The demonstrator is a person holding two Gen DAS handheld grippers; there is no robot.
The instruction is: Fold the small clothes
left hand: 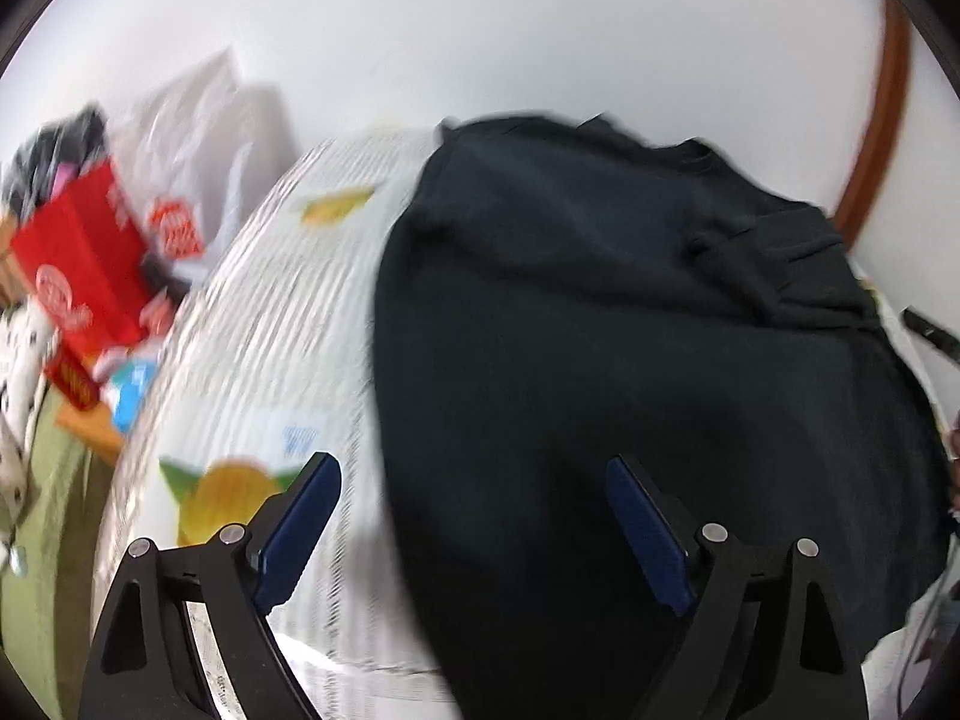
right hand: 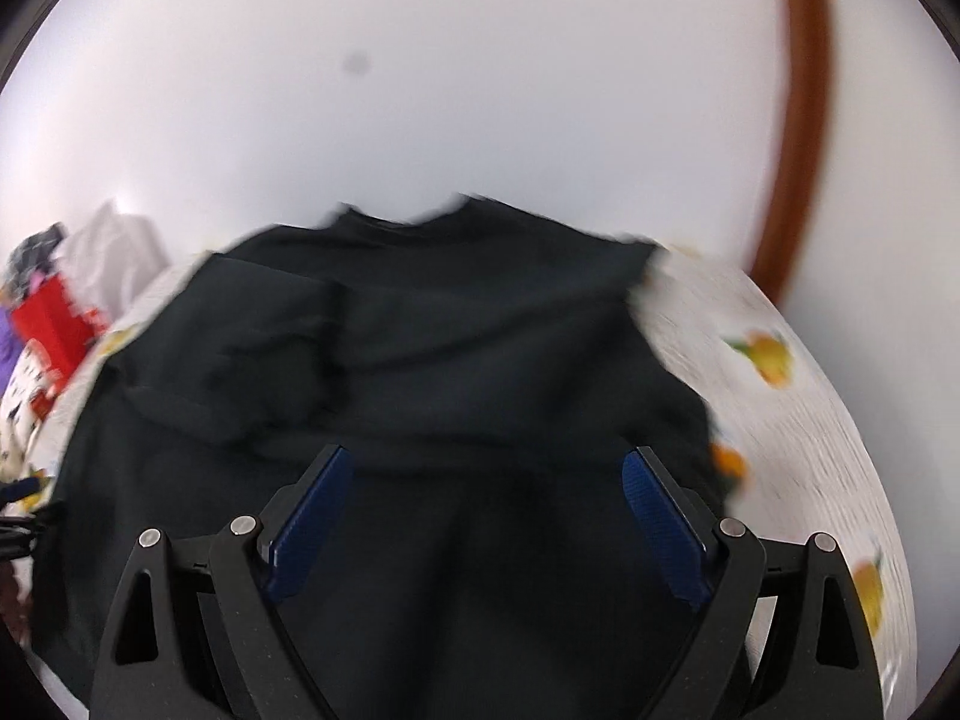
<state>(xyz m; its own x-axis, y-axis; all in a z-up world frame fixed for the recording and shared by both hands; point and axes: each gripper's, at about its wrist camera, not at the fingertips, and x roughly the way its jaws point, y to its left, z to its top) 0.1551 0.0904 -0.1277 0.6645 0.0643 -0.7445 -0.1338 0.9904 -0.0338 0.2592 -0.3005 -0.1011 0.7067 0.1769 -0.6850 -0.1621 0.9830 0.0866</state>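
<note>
garment: black t-shirt (left hand: 630, 330), spread on the table, filling the centre and right of the left wrist view; in the right wrist view it (right hand: 468, 372) fills the centre and lower half, neckline at the far edge, one sleeve folded in at centre left.
surface: white tablecloth (left hand: 270, 312) with a fruit print, bare at the left of the left wrist view and at the right of the right wrist view (right hand: 798, 450).
left gripper (left hand: 474, 492): lower middle of its frame, jaws spread wide, nothing between the blue pads; one finger over the cloth, the other over the shirt's edge.
right gripper (right hand: 486, 480): lower middle of its frame, jaws spread wide and empty, both fingers above the shirt's lower part; contact with the fabric cannot be told.
clutter: red box (left hand: 78, 264) and a white plastic bag (left hand: 204, 138) at the upper left of the left wrist view, blurred.
backdrop: white wall (right hand: 480, 90); brown curved strip (right hand: 804, 120) at the upper right.
</note>
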